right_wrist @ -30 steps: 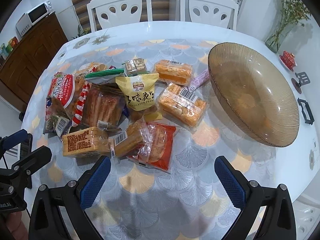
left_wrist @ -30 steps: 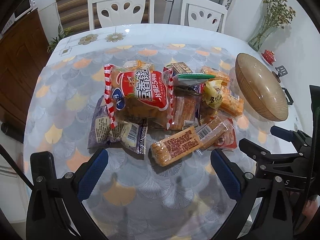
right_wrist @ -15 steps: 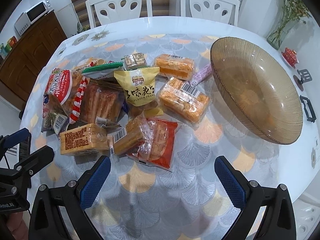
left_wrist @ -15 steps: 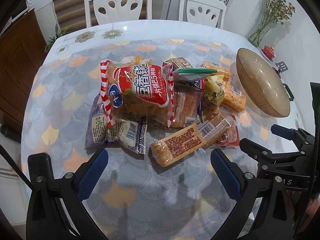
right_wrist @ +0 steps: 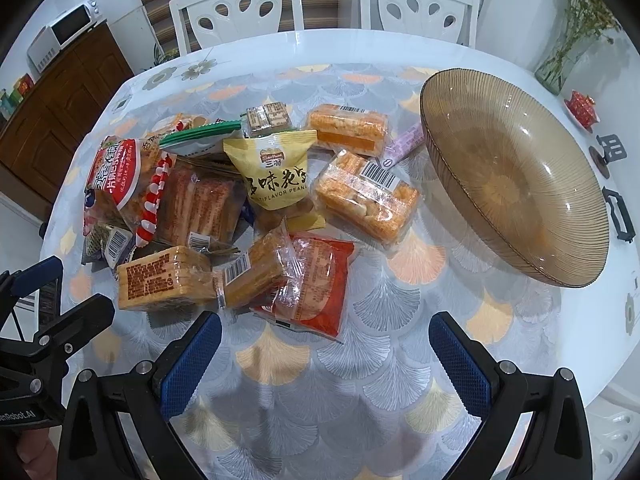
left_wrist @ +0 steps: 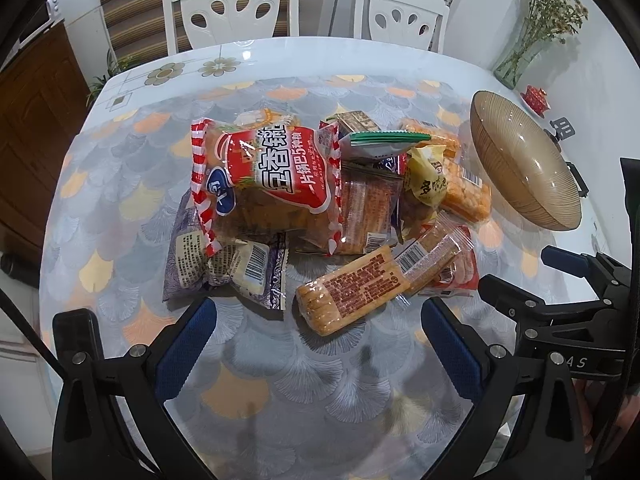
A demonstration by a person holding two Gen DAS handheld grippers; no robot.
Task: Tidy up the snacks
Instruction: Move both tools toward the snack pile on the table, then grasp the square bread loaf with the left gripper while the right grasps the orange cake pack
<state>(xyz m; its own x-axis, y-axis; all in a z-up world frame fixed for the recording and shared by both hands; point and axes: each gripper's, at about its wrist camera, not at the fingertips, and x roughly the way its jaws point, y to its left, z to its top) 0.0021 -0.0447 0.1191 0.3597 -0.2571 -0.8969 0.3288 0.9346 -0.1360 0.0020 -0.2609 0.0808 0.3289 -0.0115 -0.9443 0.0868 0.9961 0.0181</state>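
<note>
left gripper: we've got the left gripper (left_wrist: 320,344) hanging over the near part of the table (left_wrist: 120,184), jaws spread wide, nothing between them. The biscuit pack sits just past its tips.
right gripper: the right gripper (right_wrist: 326,354) is the same, blue pads wide apart, holding nothing, hovering above bare tablecloth just short of the red packet.
snack pile: we see the snack pile (right_wrist: 256,208) bunched up mid-table, packs overlapping each other.
big red bag: the big red bag (left_wrist: 268,176) lies on top at the left side of the heap, with the purple wrapper (left_wrist: 224,264) poking out from under it.
biscuit pack: the biscuit pack (left_wrist: 352,290) is nearest the left gripper, lying at an angle, touching a clear barcode pack (left_wrist: 432,256).
red packet: the red packet (right_wrist: 316,284) lies flat at the near edge of the pile, partly under that clear pack.
peanut bag: the yellow peanut bag (right_wrist: 276,174) sits in the middle.
orange cakes: two orange cake packs (right_wrist: 368,196) lie on the bowl side of the pile.
bowl: the brown glass bowl (right_wrist: 516,176) stands right of the snacks, with no snack in it.
background: two white chairs (right_wrist: 236,4) at the far side, a vase of flowers (right_wrist: 568,52) at the far right.
</note>
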